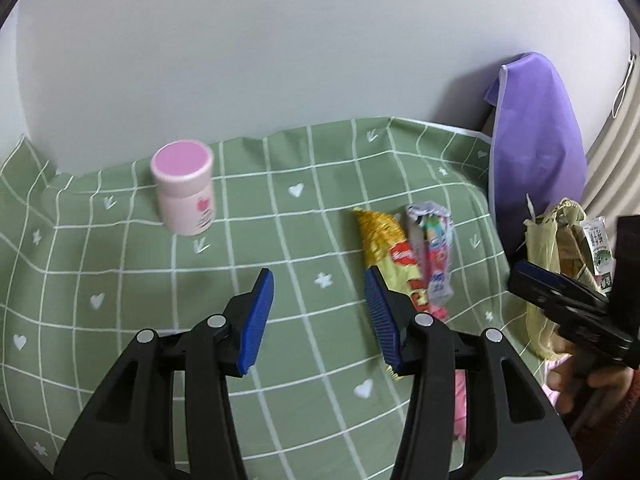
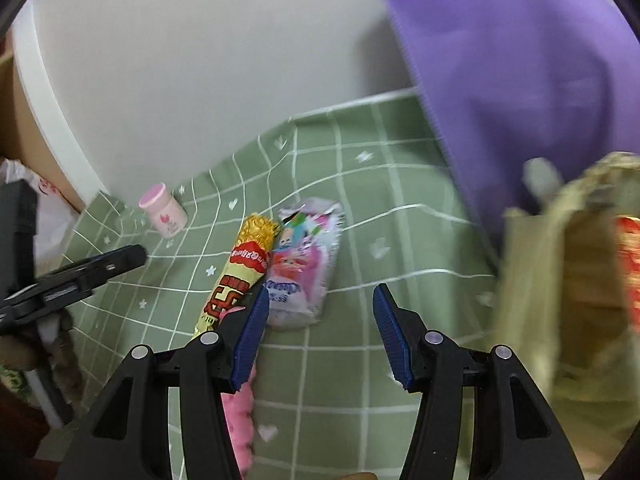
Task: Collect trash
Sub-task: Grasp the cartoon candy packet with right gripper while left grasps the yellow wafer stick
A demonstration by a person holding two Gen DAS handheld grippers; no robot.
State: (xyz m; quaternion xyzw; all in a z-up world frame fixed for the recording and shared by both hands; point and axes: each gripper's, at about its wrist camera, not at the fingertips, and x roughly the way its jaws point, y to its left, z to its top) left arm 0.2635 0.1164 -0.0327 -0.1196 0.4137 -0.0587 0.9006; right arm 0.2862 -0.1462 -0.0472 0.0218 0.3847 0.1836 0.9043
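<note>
**Wrappers on the green cloth, both tongs empty**

On the green checked tablecloth (image 1: 240, 216) two snack wrappers are laid side by side, touching. The yellow wrapper (image 2: 244, 268) carries a red label with white characters too small to be read; its long axis runs from the gold crimped end, toward the wall, down to the near table edge. The pink-and-white wrapper (image 2: 304, 268) shows a cartoon figure and blurred blue lettering. A pale bag (image 2: 568, 300) at the right stands open, with printed packaging seen inside. A pink-lidded jar (image 1: 185, 192) is set upright near the wall, well apart. The left gripper (image 1: 320, 312) is held open above bare cloth; the right gripper (image 2: 320, 320) is likewise parted, nothing gripped.
</note>
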